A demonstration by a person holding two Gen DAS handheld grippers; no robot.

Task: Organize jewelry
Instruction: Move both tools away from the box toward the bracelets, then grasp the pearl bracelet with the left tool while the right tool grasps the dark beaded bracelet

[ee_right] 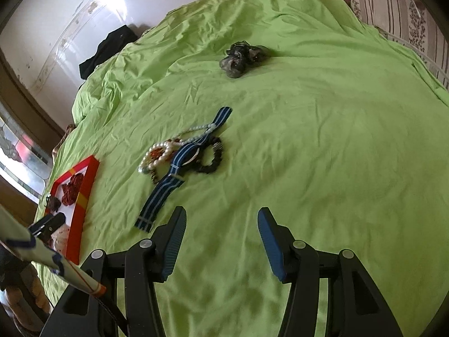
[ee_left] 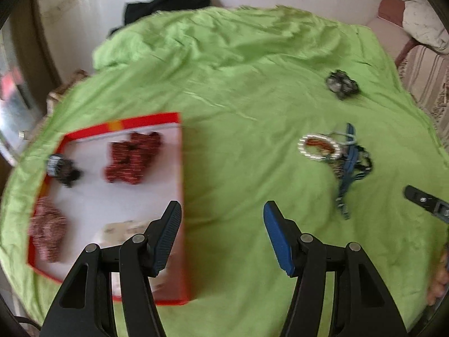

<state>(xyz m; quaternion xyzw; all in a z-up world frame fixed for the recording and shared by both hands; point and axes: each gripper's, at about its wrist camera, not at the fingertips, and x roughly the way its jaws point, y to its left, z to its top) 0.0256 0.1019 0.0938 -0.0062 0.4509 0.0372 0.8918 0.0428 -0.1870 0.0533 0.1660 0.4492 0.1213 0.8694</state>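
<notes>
A red-rimmed box (ee_left: pixel 183 168) with a white floor lies on the green bedsheet (ee_left: pixel 238 90) at the left. It holds red scrunchies (ee_left: pixel 132 157), a dark one (ee_left: pixel 63 170) and a pinkish one (ee_left: pixel 47 233). My left gripper (ee_left: pixel 221 206) hovers open over the box's right rim with nothing between its fingers. Right of it lies a tangle: a pearl bracelet (ee_left: pixel 320 147) (ee_right: pixel 157 157), a blue striped strap (ee_right: pixel 168 185) and a black scrunchie (ee_right: pixel 213 157). My right gripper (ee_right: pixel 221 212) stands open and holds nothing, just short of the strap's near end. A grey scrunchie (ee_right: pixel 241 56) lies farther off.
A black garment (ee_left: pixel 168 2) lies at the bed's far edge against the pale wall. At the far right stand a pillow (ee_left: pixel 423 25) and striped upholstery (ee_right: pixel 398 8). The right gripper's tip (ee_left: pixel 426 200) and a hand (ee_left: pixel 437 280) show in the left wrist view.
</notes>
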